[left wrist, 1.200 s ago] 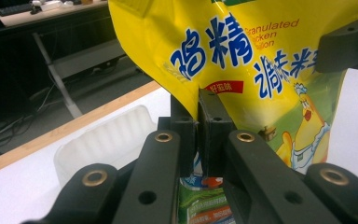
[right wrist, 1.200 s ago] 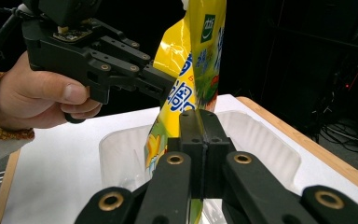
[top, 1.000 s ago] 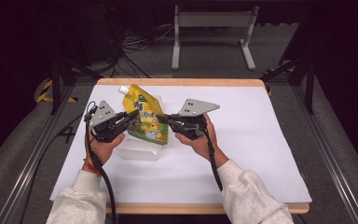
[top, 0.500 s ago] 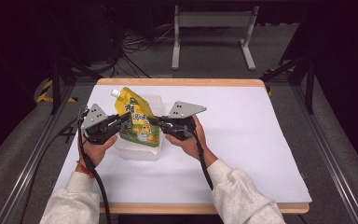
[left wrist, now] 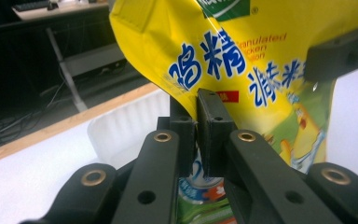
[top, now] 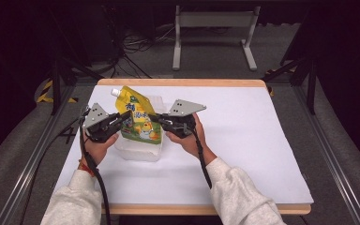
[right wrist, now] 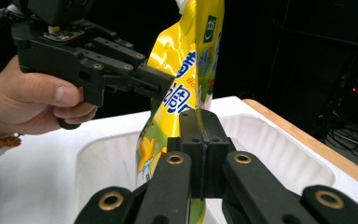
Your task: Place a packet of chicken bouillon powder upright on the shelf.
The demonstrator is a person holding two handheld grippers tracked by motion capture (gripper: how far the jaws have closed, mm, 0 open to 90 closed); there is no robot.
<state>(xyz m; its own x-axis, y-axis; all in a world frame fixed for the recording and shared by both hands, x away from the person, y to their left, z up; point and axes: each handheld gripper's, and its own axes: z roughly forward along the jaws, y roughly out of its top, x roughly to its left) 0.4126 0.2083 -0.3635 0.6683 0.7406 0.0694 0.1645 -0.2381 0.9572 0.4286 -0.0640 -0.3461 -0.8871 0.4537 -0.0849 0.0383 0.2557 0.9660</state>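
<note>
Both claws clamped on the yellow pouch, held upright over the tub.

Left claw (top: 123,117) pinches the pouch (top: 138,121) at its left edge, right claw (top: 155,119) grips the opposite edge, jaws closed tight on the film. The pouch hangs between them, white cap at the top, just above the clear tub (top: 143,149). Tub sits on the white-covered counter (top: 243,136), toward its left side.

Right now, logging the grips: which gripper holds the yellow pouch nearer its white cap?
The left gripper. It pinches the yellow pouch at the edge on the white cap's side; the right gripper clamps the opposite edge, farther from it.
</note>
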